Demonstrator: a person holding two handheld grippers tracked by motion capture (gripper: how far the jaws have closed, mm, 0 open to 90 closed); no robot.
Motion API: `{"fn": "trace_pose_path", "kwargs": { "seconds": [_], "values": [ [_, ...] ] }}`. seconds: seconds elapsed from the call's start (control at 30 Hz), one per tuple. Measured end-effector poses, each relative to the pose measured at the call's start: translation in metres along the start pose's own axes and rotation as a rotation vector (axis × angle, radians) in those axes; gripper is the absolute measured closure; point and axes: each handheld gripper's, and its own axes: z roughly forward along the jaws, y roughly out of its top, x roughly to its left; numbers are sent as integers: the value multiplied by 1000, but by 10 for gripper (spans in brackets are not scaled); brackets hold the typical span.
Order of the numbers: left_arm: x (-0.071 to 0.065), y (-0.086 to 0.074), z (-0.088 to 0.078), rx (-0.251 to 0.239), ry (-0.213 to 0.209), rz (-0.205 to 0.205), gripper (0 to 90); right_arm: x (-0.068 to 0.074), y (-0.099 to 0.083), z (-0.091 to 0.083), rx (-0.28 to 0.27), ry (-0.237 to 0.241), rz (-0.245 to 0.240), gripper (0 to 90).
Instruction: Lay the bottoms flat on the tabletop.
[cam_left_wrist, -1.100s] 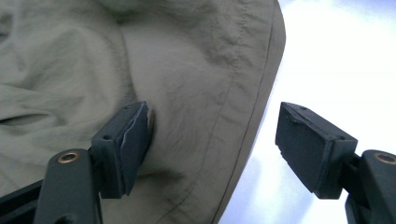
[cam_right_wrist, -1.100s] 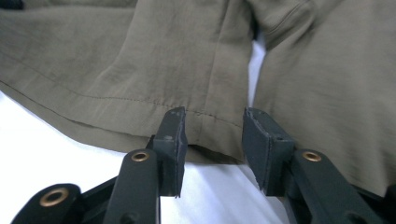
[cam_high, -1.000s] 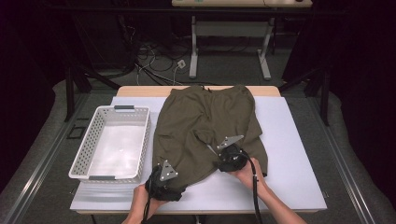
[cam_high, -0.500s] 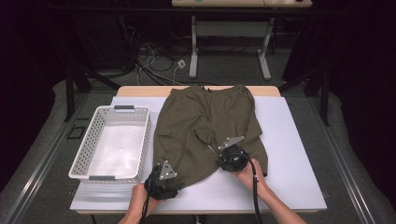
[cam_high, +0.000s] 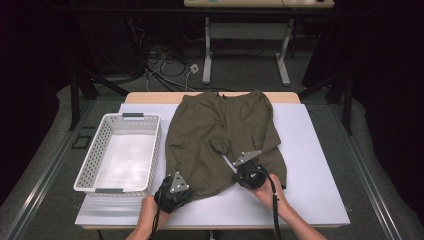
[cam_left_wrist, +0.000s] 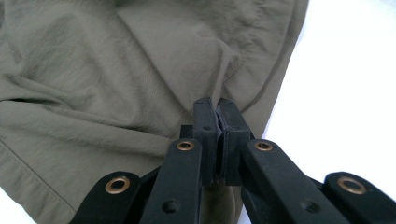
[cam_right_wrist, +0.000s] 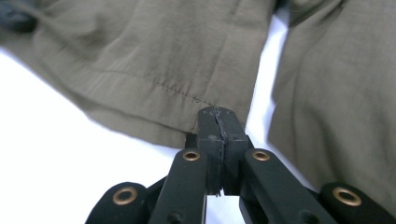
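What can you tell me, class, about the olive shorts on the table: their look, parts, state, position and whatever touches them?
The olive shorts look like thin woven cloth, creased, with stitched hems. They lie flat on the white table top, waistband at the far edge, two legs toward the person, beside the white basket. The left gripper is shut on the hem of one leg, and the right gripper is shut on that hem's other corner.

White basket (cam_high: 120, 152) on the white table (cam_high: 320, 165); cables (cam_high: 165, 62), maybe plugs, on the floor behind.
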Motion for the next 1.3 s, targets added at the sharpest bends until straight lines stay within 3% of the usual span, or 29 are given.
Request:
{"fn": "trace_pose_path", "kwargs": {
  "seconds": [0.13, 0.17, 0.23, 0.33, 0.47, 0.57, 0.67, 0.8, 0.9, 0.97, 1.3],
  "values": [
    [3, 1, -3, 7, -13, 1, 862, 5, -7, -7, 14, 9, -18, 896],
    [4, 1, -3, 2, -18, 1, 837, 3, -7, -7, 18, 3, -16, 853],
    [4, 3, -4, 0, -24, 0, 704, 0, -7, -7, 4, 13, 2, 729],
    [1, 6, -5, -1, -28, 11, 487, -4, -4, -9, -45, -7, 7, 634],
    [-4, 7, 0, 10, -49, 37, 385, -6, 2, -3, -44, -7, 20, 583],
    [-6, 6, 4, 25, -53, 52, 397, -6, 5, 7, -11, 6, 31, 579],
    [-7, 6, 5, 22, -63, 65, 475, -7, 5, 12, 13, 9, 32, 635],
    [-6, 5, 5, 8, -73, 75, 648, -6, 4, 13, 2, 41, 47, 750],
    [-5, 3, 5, -3, -79, 59, 756, -6, 2, 14, -14, 68, 59, 857],
    [-4, 3, 4, -3, -79, 53, 824, -3, 2, 12, -7, 61, 66, 886],
    [2, 1, -7, 9, -90, 42, 875, 14, -9, -14, 5, 81, 23, 891]
  ]
}}
